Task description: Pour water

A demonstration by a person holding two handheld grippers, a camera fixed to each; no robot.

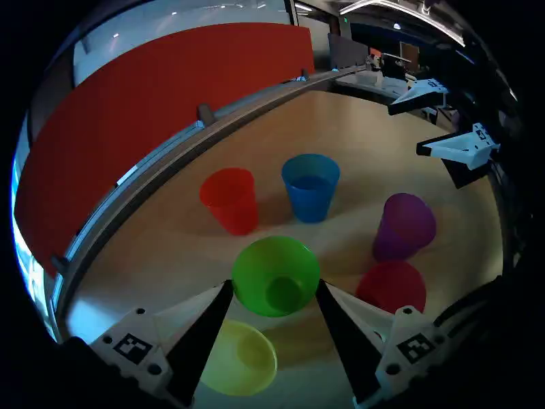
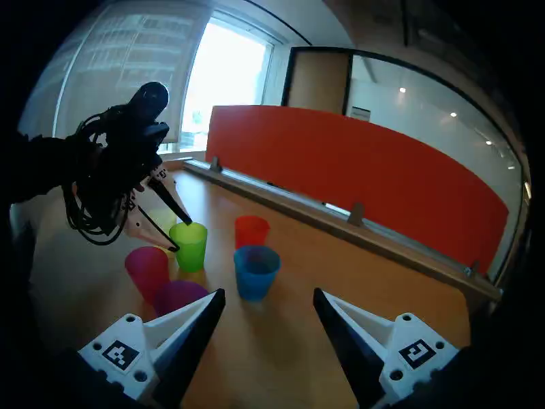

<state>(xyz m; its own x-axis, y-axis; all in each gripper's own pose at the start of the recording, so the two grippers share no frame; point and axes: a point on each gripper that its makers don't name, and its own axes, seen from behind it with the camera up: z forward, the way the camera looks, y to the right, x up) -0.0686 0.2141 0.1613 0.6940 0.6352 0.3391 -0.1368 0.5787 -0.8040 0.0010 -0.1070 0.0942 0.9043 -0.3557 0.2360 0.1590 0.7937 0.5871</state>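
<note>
The left hand-held gripper (image 1: 274,284) clamps the green cup (image 1: 276,269) by its rim, lower centre of the left gripper view. Lift it level, then tip slowly over the blue cup (image 1: 310,185), probably the target. The right hand-held gripper (image 2: 268,293) is spread wide, empty.

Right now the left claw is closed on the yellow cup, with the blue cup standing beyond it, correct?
No. The left claw is closed on the green cup, not the yellow cup, which sits nearer the camera in the left gripper view. The blue cup does stand beyond it.
</note>
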